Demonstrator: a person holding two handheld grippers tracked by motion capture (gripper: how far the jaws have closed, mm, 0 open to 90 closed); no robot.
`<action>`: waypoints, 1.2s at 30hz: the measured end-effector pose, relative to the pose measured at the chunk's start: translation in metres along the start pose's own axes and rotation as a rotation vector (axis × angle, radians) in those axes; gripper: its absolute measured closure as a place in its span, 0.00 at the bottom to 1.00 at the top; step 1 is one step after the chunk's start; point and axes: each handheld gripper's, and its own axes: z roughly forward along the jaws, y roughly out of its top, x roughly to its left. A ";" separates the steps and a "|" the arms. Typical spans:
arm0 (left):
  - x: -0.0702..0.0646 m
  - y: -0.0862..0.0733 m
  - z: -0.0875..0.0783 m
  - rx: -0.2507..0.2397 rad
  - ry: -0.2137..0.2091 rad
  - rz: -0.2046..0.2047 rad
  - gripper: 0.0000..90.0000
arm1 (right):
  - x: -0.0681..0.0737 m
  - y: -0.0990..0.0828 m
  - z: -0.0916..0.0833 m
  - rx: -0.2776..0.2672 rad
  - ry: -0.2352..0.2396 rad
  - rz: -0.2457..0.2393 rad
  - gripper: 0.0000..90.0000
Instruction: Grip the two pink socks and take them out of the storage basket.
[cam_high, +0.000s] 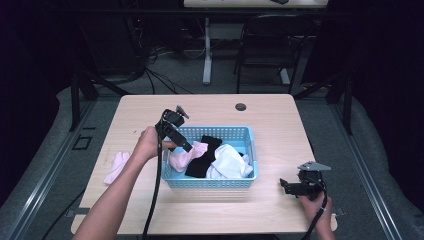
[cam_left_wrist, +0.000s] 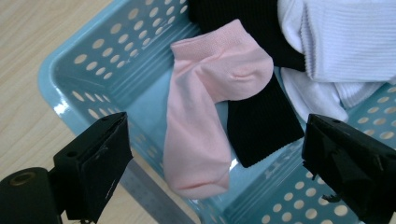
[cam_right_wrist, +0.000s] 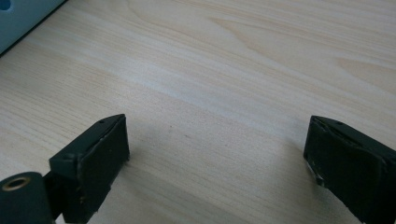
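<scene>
A light blue perforated basket (cam_high: 212, 181) sits mid-table holding a pink sock (cam_high: 183, 158), a black sock (cam_high: 205, 160) and white socks (cam_high: 230, 161). In the left gripper view the pink sock (cam_left_wrist: 205, 107) drapes over the basket's rim (cam_left_wrist: 70, 74), partly over the black sock (cam_left_wrist: 261, 126), with white socks (cam_left_wrist: 336, 42) beyond. My left gripper (cam_high: 186, 146) hovers open over the basket's left end, jaws wide apart above the pink sock (cam_left_wrist: 215, 172). A second pink sock (cam_high: 116, 167) lies on the table left of the basket. My right gripper (cam_high: 283, 185) rests open near the front right, over bare wood (cam_right_wrist: 217, 158).
The wooden table (cam_high: 280, 120) has a round grommet hole (cam_high: 241, 107) at the back. The basket's corner (cam_right_wrist: 18, 18) shows at the upper left of the right gripper view. A black chair (cam_high: 267, 45) and a table leg (cam_high: 207, 50) stand beyond.
</scene>
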 end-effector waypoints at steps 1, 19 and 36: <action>-0.001 0.001 0.001 0.002 0.000 -0.002 0.09 | 0.000 0.000 0.000 0.000 0.000 -0.001 0.07; 0.005 0.012 0.050 0.081 0.009 -0.057 0.40 | 0.000 0.000 0.000 0.000 0.000 -0.001 0.07; -0.002 0.014 0.080 0.166 0.077 -0.078 0.73 | 0.000 0.000 0.000 -0.001 0.001 -0.002 0.07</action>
